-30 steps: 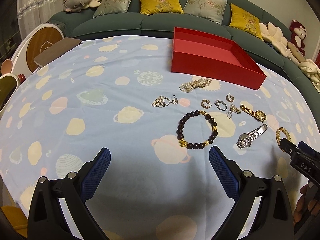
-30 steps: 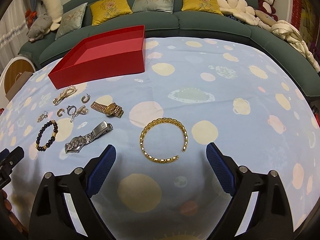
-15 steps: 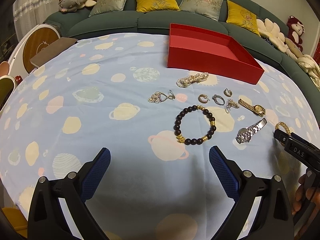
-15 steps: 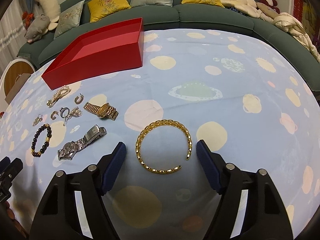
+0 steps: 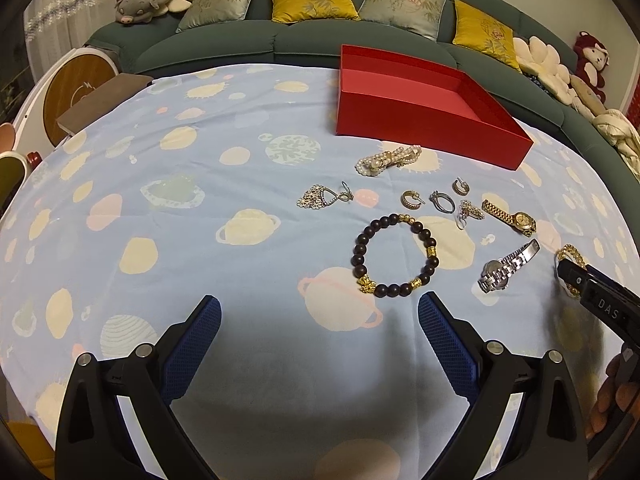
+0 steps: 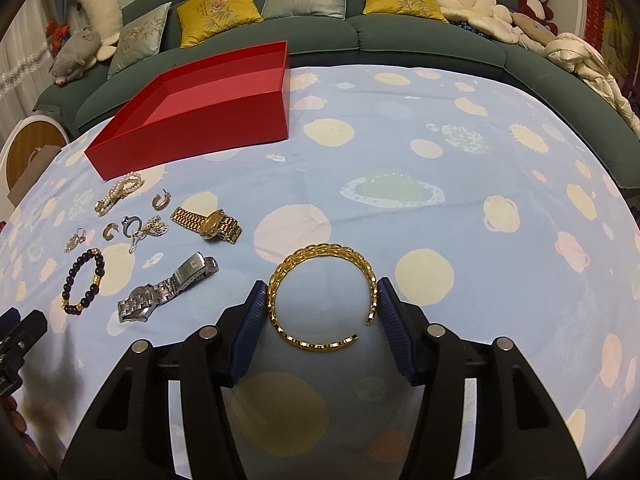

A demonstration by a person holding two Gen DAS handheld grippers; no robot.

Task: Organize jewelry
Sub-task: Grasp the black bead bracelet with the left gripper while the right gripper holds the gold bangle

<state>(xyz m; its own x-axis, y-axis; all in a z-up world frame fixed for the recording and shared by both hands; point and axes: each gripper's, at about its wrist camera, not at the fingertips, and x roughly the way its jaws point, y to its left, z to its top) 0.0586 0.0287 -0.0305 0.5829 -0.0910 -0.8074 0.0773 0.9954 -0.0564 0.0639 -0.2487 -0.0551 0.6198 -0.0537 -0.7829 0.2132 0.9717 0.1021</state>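
The right gripper (image 6: 322,300) is closing its jaws on the open gold chain-link bangle (image 6: 322,296), both blue pads at its sides, flat on the planet-print bench cloth (image 6: 400,152). Only the left view shows "DAS" on that gripper's body. The left gripper (image 5: 320,320) hangs wide apart, empty, the dark wooden bead bracelet (image 5: 394,256) just ahead of it.

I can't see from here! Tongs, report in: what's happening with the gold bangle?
Right tongs closing, pads at both sides of gold bangle. Left tongs open, empty. Red box empty. Nothing blocking.
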